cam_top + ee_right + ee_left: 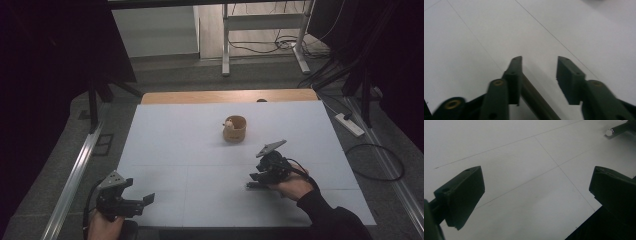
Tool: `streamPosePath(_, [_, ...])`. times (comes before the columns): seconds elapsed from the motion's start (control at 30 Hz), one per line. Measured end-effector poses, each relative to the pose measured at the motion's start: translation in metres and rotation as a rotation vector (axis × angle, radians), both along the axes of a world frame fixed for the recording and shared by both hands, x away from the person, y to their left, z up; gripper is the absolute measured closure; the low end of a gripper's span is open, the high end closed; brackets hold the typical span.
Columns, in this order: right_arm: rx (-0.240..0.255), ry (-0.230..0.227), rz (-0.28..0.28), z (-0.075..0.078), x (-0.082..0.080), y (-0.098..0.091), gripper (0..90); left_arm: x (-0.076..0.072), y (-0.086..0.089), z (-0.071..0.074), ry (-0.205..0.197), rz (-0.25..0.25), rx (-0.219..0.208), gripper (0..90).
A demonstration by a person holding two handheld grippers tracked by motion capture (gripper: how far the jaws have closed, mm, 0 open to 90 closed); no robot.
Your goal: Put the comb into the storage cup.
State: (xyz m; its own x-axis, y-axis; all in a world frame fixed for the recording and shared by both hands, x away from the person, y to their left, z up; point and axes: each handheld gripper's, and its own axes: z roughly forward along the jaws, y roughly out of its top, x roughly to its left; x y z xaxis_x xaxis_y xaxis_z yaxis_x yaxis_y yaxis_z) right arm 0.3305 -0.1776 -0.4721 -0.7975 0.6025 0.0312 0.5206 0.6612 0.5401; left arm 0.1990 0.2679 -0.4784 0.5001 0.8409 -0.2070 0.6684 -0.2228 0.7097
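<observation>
A white table top (175, 130) marked with thin grid lines is seen from above, and a gripper is held in each hand at its near side. The right gripper (253, 180) is held low over the near right part of the table, its jaws pointing towards the left of the high view. In the right gripper view its jaws (540, 67) are seen partly closed with a clear gap between them. A dark slender rod (534, 100) lies in that gap, resting on the table and set against the inner face of the jaw at the left. The other jaw stands apart from it, so the rod is not clamped. In the left gripper view a rod with a bright rounded metal tip (610, 132) is seen at the top right edge; whether it is the same rod cannot be told. The left gripper (142, 200) is held at the near left corner, and its jaws (536, 192) are spread wide over bare table with nothing between them. A small round wooden cup (235, 128) stands upright near the middle of the table, well apart from both grippers, with a small pale object (229, 123) at its left rim.
</observation>
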Motion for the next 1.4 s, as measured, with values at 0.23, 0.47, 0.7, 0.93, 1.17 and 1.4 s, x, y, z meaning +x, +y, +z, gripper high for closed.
streamPosePath(0.23, [0.000, 0.043, 0.064, -0.004, 0.005, 0.012, 89.9, 0.000, 0.000, 0.000, -0.001, -0.001, 0.001, 0.8])
streamPosePath(0.47, [-0.046, 0.051, 0.091, -0.016, 0.005, 0.026, 89.9, 0.000, 0.000, 0.000, -0.001, -0.002, 0.002, 0.9])
streamPosePath(0.7, [-0.066, 0.068, 0.093, -0.025, 0.003, 0.033, 89.8, 0.000, 0.000, 0.000, -0.001, -0.002, 0.003, 1.0])
streamPosePath(0.93, [-0.072, 0.095, 0.100, -0.028, -0.005, 0.031, 89.9, 0.000, 0.000, 0.000, -0.003, 0.000, 0.000, 1.1])
streamPosePath(1.17, [-0.090, 0.127, 0.117, -0.031, -0.020, 0.023, 89.8, 0.000, 0.000, 0.000, -0.003, 0.003, -0.003, 1.1])
streamPosePath(1.4, [-0.104, 0.152, 0.112, -0.030, -0.028, 0.009, 89.9, 0.001, 0.000, 0.000, -0.002, 0.003, -0.004, 1.2])
